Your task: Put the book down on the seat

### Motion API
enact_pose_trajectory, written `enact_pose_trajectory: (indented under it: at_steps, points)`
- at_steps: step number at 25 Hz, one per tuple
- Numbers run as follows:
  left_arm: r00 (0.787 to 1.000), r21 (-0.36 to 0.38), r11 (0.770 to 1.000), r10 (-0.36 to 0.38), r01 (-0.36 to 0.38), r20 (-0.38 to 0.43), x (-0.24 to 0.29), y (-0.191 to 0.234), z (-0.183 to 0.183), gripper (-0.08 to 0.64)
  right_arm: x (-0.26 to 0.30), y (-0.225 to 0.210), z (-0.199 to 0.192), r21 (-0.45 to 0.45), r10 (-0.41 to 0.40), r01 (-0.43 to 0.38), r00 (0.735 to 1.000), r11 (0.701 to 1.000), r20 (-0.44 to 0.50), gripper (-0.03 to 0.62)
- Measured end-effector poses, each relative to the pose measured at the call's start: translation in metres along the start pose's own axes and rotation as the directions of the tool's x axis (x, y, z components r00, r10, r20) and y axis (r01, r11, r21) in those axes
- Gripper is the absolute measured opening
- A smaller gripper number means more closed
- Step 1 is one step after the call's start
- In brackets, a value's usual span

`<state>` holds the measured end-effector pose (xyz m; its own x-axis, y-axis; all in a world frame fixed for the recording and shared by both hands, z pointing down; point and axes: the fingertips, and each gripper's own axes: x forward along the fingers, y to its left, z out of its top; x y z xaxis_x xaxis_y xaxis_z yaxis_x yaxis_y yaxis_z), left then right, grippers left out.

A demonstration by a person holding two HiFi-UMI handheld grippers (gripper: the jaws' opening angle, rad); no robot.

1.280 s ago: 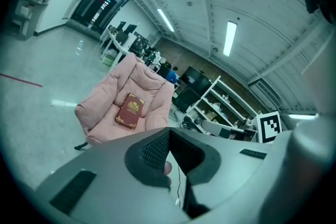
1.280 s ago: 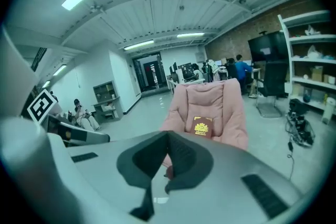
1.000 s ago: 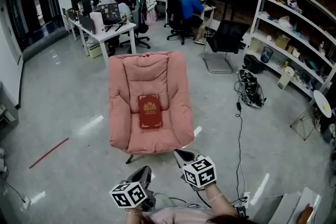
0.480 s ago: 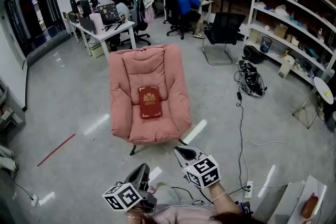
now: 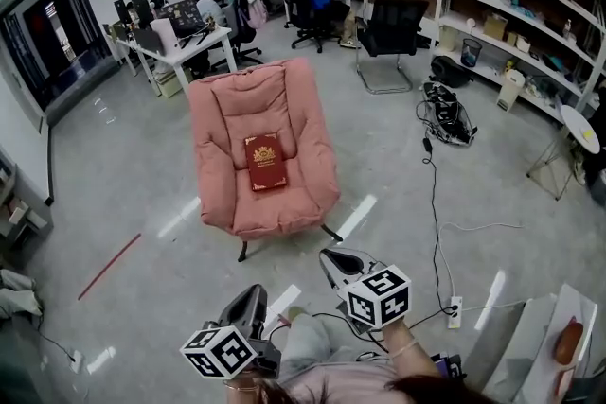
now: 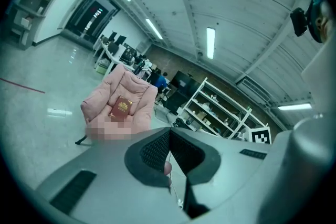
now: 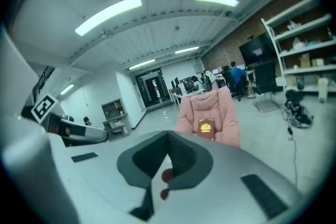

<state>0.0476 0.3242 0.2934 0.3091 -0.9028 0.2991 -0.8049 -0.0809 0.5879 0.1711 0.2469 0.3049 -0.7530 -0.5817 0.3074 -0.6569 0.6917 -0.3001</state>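
A dark red book [image 5: 265,162] with a gold emblem lies flat on the seat of a pink padded armchair [image 5: 232,194]. It also shows as the book [image 6: 122,107] and the book [image 7: 206,127] in the two gripper views. Both grippers are well back from the chair, near the bottom of the head view. My left gripper [image 5: 252,300] is shut with nothing between its jaws. My right gripper [image 5: 333,260] is also shut and empty. The chair [image 6: 105,106] and chair [image 7: 226,120] lie ahead of each.
Grey polished floor surrounds the chair. A black cable [image 5: 431,203] runs along the floor at right to a power strip [image 5: 454,312]. White shelving [image 5: 530,24] lines the right wall. Desks [image 5: 180,43], office chairs and seated people stand behind the armchair.
Both grippers and the head camera have drawn back from the armchair, which now sits farther up and smaller in the head view. The book stays where it lay on the seat.
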Motion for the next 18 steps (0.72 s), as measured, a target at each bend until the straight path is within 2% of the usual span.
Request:
enact_pose_trajectory:
  at_steps: [2,8,13,18]
  points:
    - [1.000,0.033,0.999,0.007,-0.007,-0.002,-0.010,-0.003,-0.001,-0.002,-0.012,0.002,-0.002,0.044,-0.003,0.002,1.000,0.999,0.017,0.015]
    - [1.000,0.079,0.997,0.009,-0.011,0.024,-0.042,-0.016,-0.001,-0.002,-0.040,0.014,-0.015,0.054,-0.016,0.015,1.000,0.998,0.016,0.015]
    - [0.999,0.192,0.981,0.038,-0.042,0.025,-0.062,-0.024,-0.002,-0.002,-0.054,0.025,-0.028,0.075,-0.004,0.005,1.000,0.997,-0.005,0.015]
    - [0.998,0.217,0.974,0.048,-0.058,0.052,-0.077,-0.028,-0.007,-0.002,-0.062,0.032,-0.045,0.099,0.014,-0.010,0.999,0.995,-0.039,0.015]
